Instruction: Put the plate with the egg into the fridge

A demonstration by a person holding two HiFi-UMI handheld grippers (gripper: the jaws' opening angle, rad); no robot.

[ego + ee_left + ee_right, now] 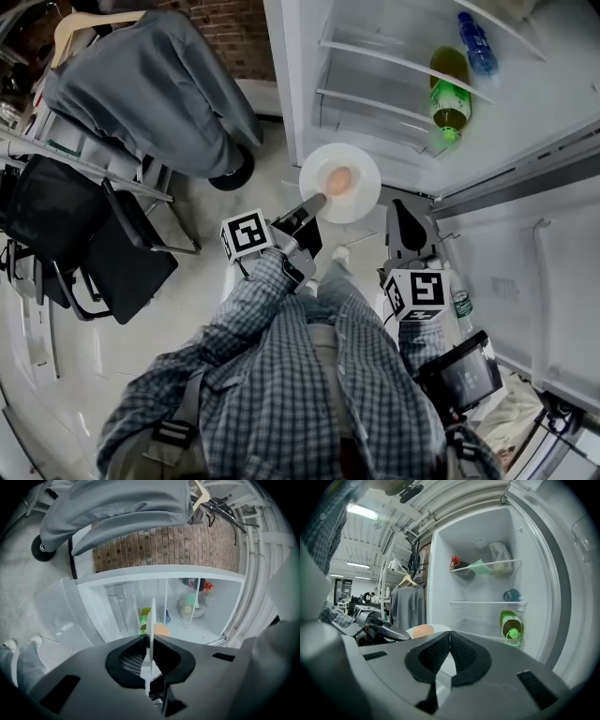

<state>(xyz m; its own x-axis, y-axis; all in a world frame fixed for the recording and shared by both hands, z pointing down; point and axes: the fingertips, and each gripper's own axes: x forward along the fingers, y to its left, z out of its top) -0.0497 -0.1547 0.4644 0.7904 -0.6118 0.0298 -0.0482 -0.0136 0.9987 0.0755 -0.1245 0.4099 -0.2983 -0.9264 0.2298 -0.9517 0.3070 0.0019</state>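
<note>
Bearing one egg: the gripped plate

Just before the fridge, whose white walls are looking smooth and faintly glossy and whose shelves are showing clear, the plate is gleaming like glazed white ware under a matt, pale orange egg. The left gripper is pressing matt black plastic jaws, finely ribbed inside, on the plate's rim, and the right gripper is showing the same finish. Inside the fridge a green bottle is shining like glossy plastic; left of the fridge, grey cloth is hanging soft and matt by rough brick.
</note>
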